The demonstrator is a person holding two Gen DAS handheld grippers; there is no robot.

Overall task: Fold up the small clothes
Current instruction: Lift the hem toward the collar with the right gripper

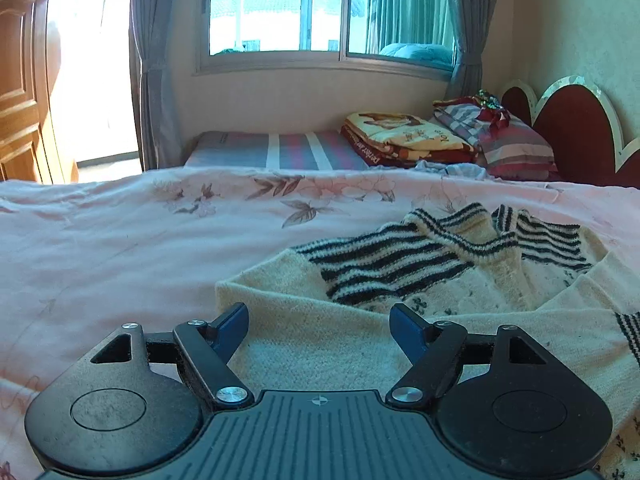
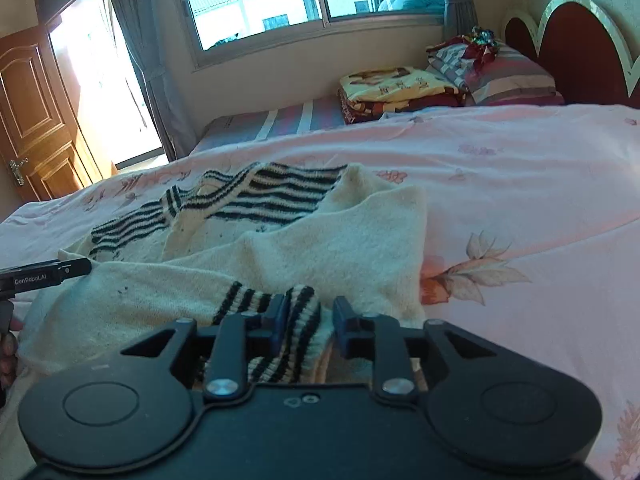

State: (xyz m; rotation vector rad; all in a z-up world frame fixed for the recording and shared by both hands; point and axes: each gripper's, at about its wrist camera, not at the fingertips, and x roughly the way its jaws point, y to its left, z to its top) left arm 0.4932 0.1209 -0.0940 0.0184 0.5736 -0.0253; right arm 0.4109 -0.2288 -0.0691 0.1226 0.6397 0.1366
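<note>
A small cream knitted sweater [image 1: 320, 344] with black-striped sleeves and hem lies on the pink floral bedspread [image 1: 120, 248]. My left gripper [image 1: 319, 320] is open, its blue-padded fingers spread over the sweater's cream near edge, holding nothing. In the right wrist view the sweater [image 2: 320, 248] lies partly folded, one cream panel turned over. My right gripper [image 2: 308, 320] has its fingers around a striped cuff [image 2: 296, 328], with a gap still showing beside the right finger. The left gripper's body [image 2: 48, 274] shows at the left edge there.
Folded blankets [image 1: 404, 138] and striped pillows [image 1: 512, 140] sit at the far side by a red headboard [image 1: 572, 128]. A window with grey curtains [image 1: 304, 12] is behind, and a wooden door [image 2: 36, 120] stands open at left.
</note>
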